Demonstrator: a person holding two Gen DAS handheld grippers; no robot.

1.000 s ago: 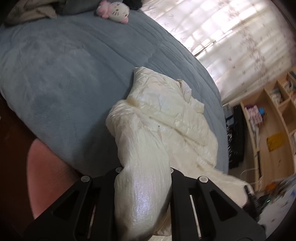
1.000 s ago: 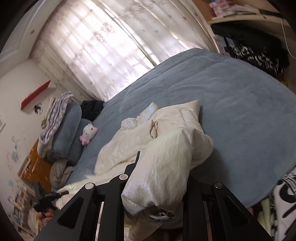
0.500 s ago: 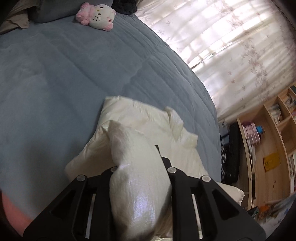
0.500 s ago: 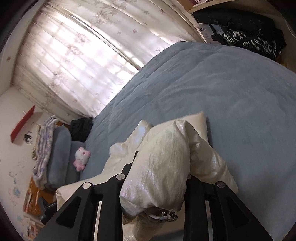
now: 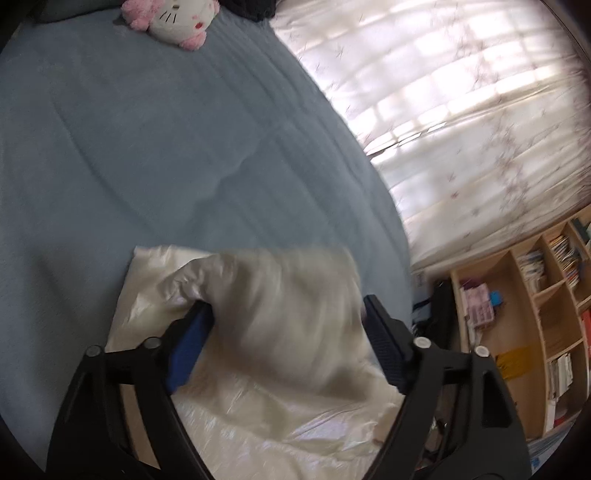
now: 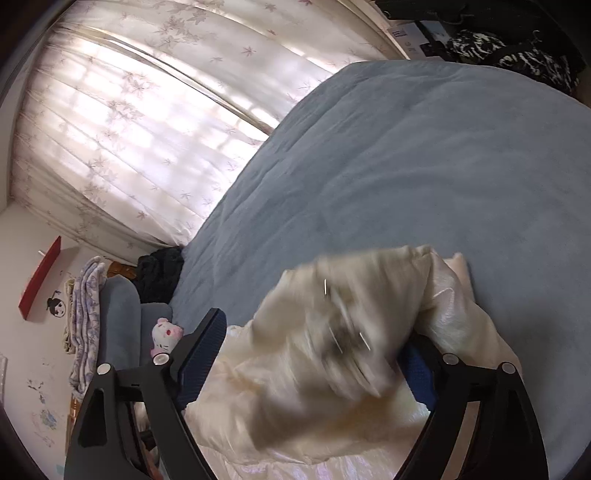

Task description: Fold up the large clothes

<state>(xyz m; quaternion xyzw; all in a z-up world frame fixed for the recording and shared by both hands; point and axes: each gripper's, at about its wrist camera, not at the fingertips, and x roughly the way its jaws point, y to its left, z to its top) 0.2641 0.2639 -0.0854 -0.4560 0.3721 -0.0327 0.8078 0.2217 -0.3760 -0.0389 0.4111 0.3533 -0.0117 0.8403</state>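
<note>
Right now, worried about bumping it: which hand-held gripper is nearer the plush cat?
Left, probably: plush cat lies ahead of the left hand-held gripper; from the right hand-held gripper it's smaller, off leftward.

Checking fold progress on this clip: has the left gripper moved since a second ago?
Yes. The left gripper has moved up the bed toward the plush cat, which now looms larger, and its fingers have opened, releasing the jacket.

Both my tools have sprung wide: the left tool [image 5: 286,325] and right tool [image 6: 314,339] no longer pinch the cream jacket [image 5: 288,321], which blurs loose between the fingers, its top fold now laid over on the bed [image 5: 147,147].
</note>
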